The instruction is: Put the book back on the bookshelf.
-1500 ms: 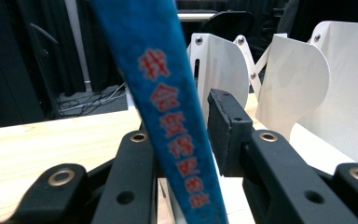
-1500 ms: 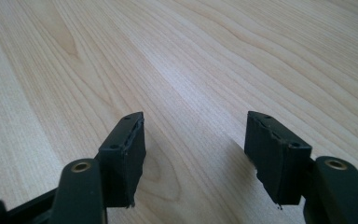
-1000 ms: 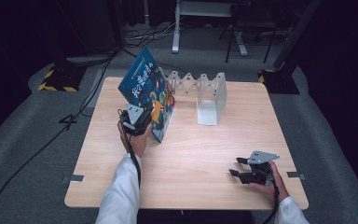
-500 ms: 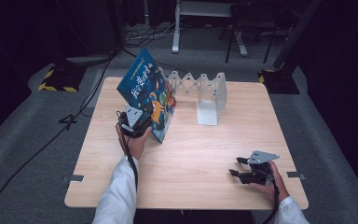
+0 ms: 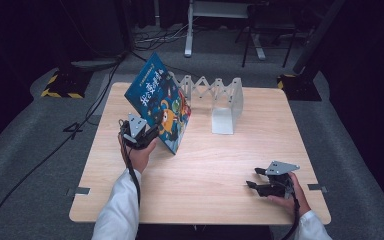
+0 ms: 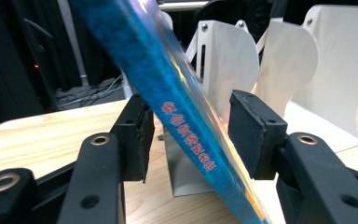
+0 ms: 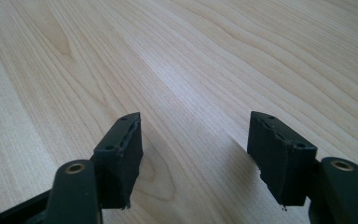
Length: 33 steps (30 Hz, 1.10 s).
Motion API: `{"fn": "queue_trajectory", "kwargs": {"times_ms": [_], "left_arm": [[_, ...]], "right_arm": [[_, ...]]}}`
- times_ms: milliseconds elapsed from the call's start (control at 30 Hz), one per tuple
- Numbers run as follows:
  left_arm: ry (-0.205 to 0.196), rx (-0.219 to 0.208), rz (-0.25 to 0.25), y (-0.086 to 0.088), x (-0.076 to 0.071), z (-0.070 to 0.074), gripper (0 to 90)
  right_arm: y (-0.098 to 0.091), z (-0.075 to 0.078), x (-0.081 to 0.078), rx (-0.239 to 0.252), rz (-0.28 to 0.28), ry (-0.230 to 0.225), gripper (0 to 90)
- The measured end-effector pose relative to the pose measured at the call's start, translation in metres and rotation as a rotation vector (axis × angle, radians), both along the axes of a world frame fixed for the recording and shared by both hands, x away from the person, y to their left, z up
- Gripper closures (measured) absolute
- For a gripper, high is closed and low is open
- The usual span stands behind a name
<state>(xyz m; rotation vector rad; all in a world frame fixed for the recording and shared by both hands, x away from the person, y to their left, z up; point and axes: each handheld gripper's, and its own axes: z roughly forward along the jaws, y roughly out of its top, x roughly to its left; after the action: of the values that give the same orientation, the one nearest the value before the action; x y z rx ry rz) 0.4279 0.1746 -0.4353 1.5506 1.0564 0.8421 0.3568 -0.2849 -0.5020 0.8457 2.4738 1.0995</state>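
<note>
Blue and glossy, the children's book (image 5: 160,107) stands tilted on the pale wood-grain table (image 5: 205,170), its bottom edge on the board and its upper part leaning toward the white metal book rack (image 5: 220,100), a zigzag row of thin rounded dividers just behind it. In the left gripper view the slim spine (image 6: 186,126) with red lettering runs slantwise between the matte black pads; the left gripper (image 5: 152,134) has just been opening its jaws, and they now stand apart on either side of the book, with a gap visible at each pad. The right gripper (image 5: 255,179) rests well apart near the table's front right, its jaws spread over bare wood with nothing between them.
</note>
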Motion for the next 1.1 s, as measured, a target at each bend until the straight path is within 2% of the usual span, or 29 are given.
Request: {"fn": "queue_trajectory", "kwargs": {"times_ms": [133,267,300,333,433,500,600,633,667,733,900,1067,1100], "left_arm": [[-0.002,0.021,-0.018,0.002,-0.003,0.002,47.8],[0.019,0.042,-0.049,0.005,-0.008,0.005,43.0],[0.032,0.063,-0.08,0.006,-0.01,0.006,41.7],[0.032,0.063,-0.08,0.006,-0.01,0.006,40.2],[0.059,0.079,-0.14,0.007,-0.016,0.008,36.8],[0.079,0.097,-0.155,0.007,-0.018,0.009,33.4],[0.103,0.091,-0.195,0.01,-0.023,0.01,29.6],[0.134,0.114,-0.213,0.011,-0.026,0.008,28.8],[0.134,0.114,-0.213,0.011,-0.026,0.008,28.8],[0.159,0.143,-0.229,0.014,-0.032,0.004,26.9],[0.159,0.164,-0.245,0.02,-0.042,0.004,25.7],[0.165,0.211,-0.264,0.023,-0.052,0.003,23.5],[0.177,0.236,-0.251,0.023,-0.053,0.003,22.3]], "right_arm": [[-0.001,0.001,0.0,0.004,-0.007,-0.006,35.6],[-0.002,0.003,0.0,-0.001,-0.022,-0.008,34.5],[-0.001,0.004,0.0,-0.002,-0.027,-0.009,33.6],[-0.001,0.004,0.0,-0.002,-0.027,-0.009,33.6],[-0.001,0.008,-0.001,-0.003,-0.041,-0.014,31.1],[-0.001,0.01,-0.002,-0.003,-0.047,-0.017,29.8],[-0.001,0.012,-0.002,-0.012,-0.051,-0.022,27.7],[0.0,0.014,-0.003,-0.014,-0.055,-0.028,27.1],[0.0,0.014,-0.003,-0.014,-0.055,-0.028,27.1],[0.0,0.017,-0.005,-0.021,-0.053,-0.038,27.0],[-0.001,0.021,-0.007,-0.022,-0.054,-0.055,26.5],[-0.002,0.024,-0.009,-0.034,-0.071,-0.064,26.1],[-0.003,0.024,-0.01,-0.035,-0.074,-0.061,25.3]]}}
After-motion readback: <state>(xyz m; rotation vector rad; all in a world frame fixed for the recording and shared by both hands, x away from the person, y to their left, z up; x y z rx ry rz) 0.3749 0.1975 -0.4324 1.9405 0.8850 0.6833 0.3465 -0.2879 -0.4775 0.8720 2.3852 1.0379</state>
